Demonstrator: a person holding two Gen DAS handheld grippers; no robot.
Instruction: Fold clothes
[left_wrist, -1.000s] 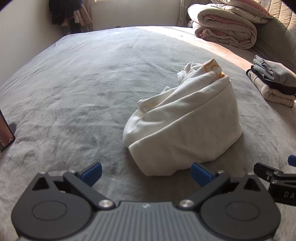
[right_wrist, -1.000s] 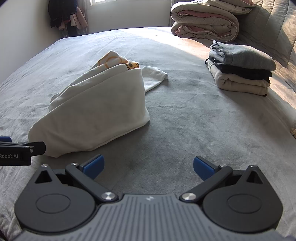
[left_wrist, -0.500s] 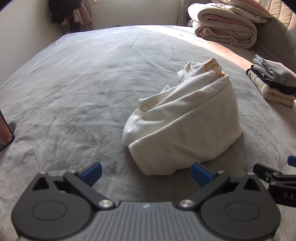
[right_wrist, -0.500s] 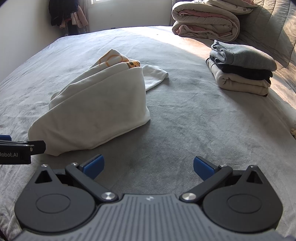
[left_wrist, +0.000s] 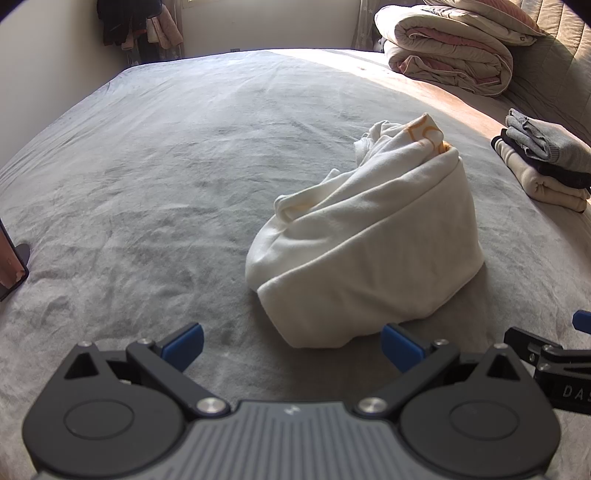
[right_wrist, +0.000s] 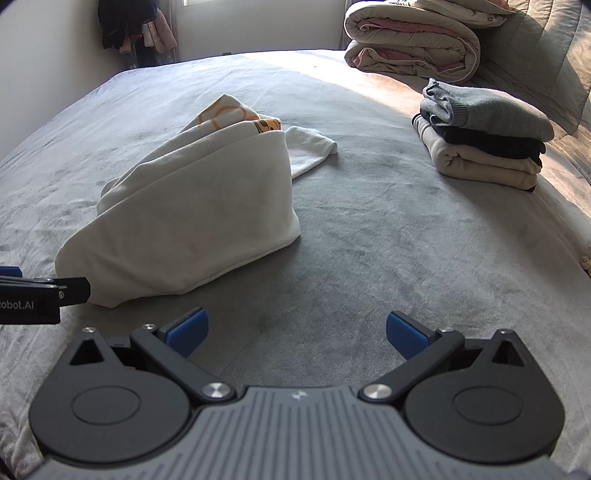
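Nothing moved; garment (left_wrist: 365, 240) beyond left tool (left_wrist: 291, 347)

Your left gripper (left_wrist: 291, 345) hovers low over the grey bed (left_wrist: 155, 177), jaws spread wide and empty.

Just ahead and slightly right of it, the white garment (left_wrist: 369, 251) sits in a loose, bunched heap with an orange print at its top. The right gripper (left_wrist: 554, 365) pokes in at your right edge. Farther right lies a stack of 3 folded clothes (left_wrist: 546, 162), with a rolled duvet (left_wrist: 450, 48) beyond.

Left tongs (left_wrist: 291, 345) spread wide, right tongs (right_wrist: 297, 332) spread wide, both empty
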